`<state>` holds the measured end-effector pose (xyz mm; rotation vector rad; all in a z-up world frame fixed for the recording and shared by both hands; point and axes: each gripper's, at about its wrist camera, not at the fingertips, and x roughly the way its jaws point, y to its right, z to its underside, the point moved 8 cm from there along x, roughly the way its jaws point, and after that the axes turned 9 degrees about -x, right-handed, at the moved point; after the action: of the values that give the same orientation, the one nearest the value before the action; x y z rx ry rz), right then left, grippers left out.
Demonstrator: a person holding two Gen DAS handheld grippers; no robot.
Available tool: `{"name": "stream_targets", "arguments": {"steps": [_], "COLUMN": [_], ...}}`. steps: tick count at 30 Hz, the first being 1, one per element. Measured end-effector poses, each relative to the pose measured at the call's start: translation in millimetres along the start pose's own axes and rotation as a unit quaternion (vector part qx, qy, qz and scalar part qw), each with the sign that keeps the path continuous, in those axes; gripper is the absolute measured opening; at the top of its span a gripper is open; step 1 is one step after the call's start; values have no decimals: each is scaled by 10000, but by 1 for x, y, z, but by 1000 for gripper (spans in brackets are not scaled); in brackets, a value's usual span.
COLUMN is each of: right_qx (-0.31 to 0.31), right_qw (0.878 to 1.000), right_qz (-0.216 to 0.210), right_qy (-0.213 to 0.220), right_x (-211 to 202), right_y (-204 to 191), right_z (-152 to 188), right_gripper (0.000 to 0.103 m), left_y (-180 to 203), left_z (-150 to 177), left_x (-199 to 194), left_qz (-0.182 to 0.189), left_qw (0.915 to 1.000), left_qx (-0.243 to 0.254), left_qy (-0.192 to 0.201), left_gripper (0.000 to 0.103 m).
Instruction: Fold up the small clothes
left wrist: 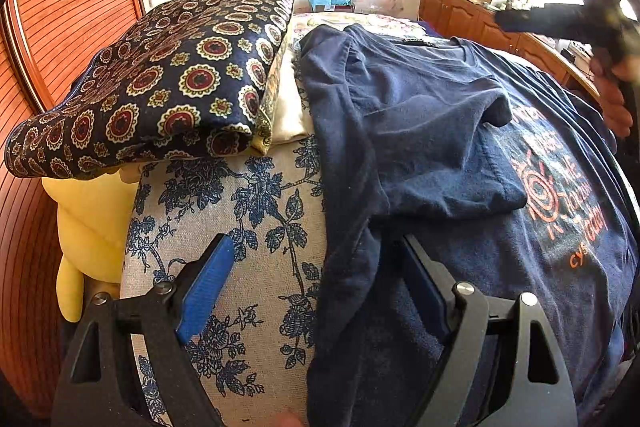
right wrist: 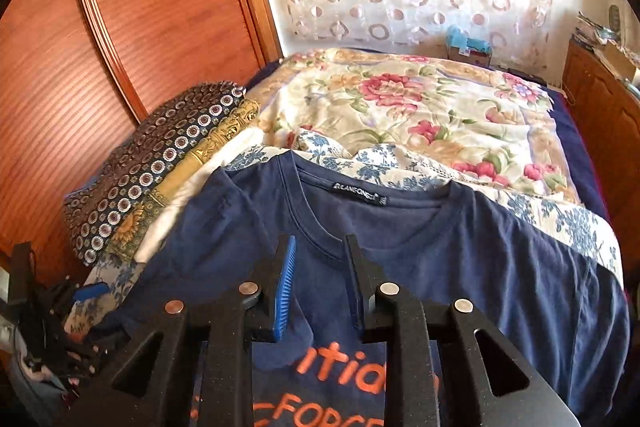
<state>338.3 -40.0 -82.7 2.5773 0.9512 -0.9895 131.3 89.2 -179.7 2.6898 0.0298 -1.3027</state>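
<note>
A navy T-shirt with orange print lies face up on the bed, its left sleeve folded in over the chest. My left gripper is open and empty, straddling the shirt's left edge low down. My right gripper is open and empty, hovering over the chest just below the collar of the T-shirt. In the left wrist view the right gripper shows at the far right, held by a hand.
A stack of folded patterned cloths lies left of the shirt, also in the right wrist view. Blue-floral cloth covers the near bed, a rose-print bedspread beyond. Wooden wardrobe left, cabinet right.
</note>
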Motion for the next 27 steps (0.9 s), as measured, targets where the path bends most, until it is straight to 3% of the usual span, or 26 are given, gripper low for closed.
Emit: {"name": "stream_targets", "arguments": {"steps": [2,5,7,10,16,20,22,27], "right_qx": [-21,-16,66,170,388,802,965,1156], "right_qw": [10000,9997,9992,9982,9931,9884,9863,9838], "right_qz": [55,115,251,474,1092,1286,1338,1372], "right_qy": [69,208,296,331,203,105,55,-18], "right_x": [-15,-43,-68,-101,-150,-171,-177,-180], "right_y": [9,21,36,55,92,115,122,129], "right_z": [13,32,50,85,154,193,213,227], "right_gripper": [27,42,43,44,44,44,44,44], "left_y": [0,0,-2,-1,29,68,92,131], "left_z": [0,2,2,-5,-25,-27,-23,-11], "left_x": [1,-1,-5,-25,-59,-54,-42,-14], "left_qz": [-9,-31,-82,-182,472,810,1086,1330], "left_qw": [10000,10000,10000,9992,9962,9940,9919,9874], "left_qx": [6,10,22,34,46,320,502,852], "left_qy": [3,-13,18,367,735,660,433,29], "left_gripper": [83,84,83,83,82,69,60,43]}}
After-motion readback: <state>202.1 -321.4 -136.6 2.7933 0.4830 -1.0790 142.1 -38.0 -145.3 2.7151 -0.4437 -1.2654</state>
